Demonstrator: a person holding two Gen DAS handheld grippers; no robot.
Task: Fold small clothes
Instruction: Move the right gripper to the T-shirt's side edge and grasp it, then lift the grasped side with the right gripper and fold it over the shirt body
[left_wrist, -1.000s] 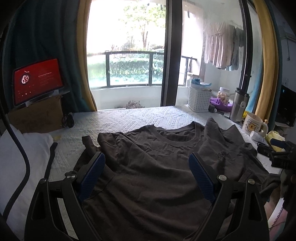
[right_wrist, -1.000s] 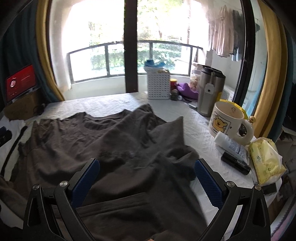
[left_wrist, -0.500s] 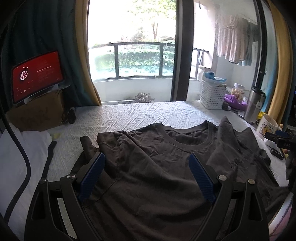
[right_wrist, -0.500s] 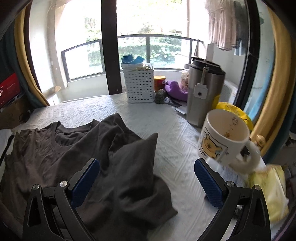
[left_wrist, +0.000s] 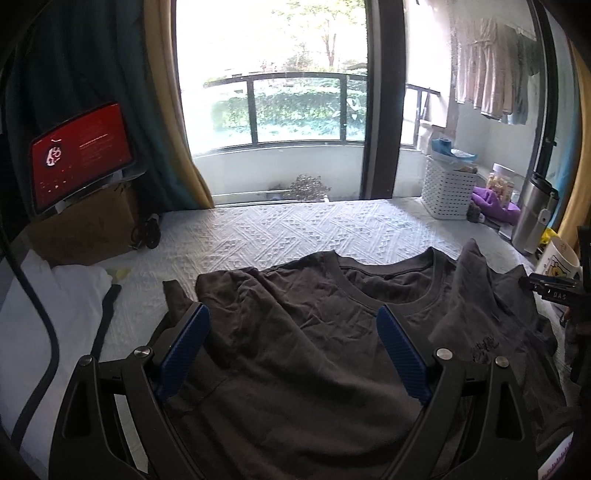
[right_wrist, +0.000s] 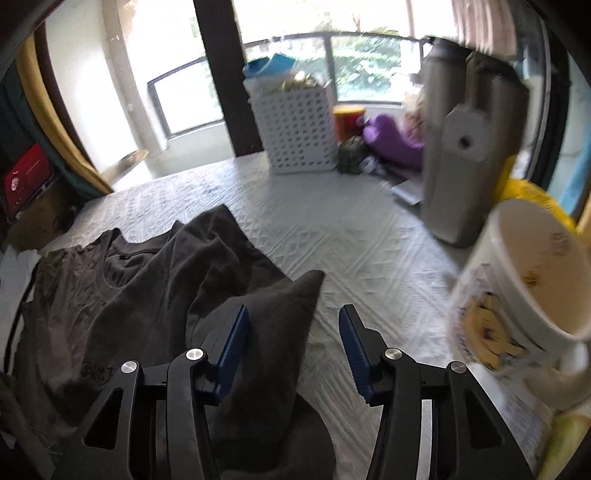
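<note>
A dark grey T-shirt (left_wrist: 317, 350) lies spread and rumpled on the white textured cloth (left_wrist: 295, 236), collar toward the window. My left gripper (left_wrist: 293, 347) is open wide above the shirt's left chest, holding nothing. In the right wrist view the same T-shirt (right_wrist: 147, 288) lies to the left, its right sleeve (right_wrist: 280, 317) bunched up. My right gripper (right_wrist: 291, 343) is half open, low over that sleeve, with the sleeve's edge between the jaws but not pinched.
A cream bear mug (right_wrist: 517, 295) stands close to my right gripper's right side, a steel flask (right_wrist: 472, 155) behind it. A white basket (right_wrist: 299, 129) and purple item (right_wrist: 391, 144) stand at the back. White clothing (left_wrist: 44, 317) and a cardboard box (left_wrist: 81, 229) are on the left.
My right gripper moved forward and right, dropped toward the sleeve, and its jaws narrowed from wide open to half open. My left gripper shifted slightly; the shirt barely moved.
</note>
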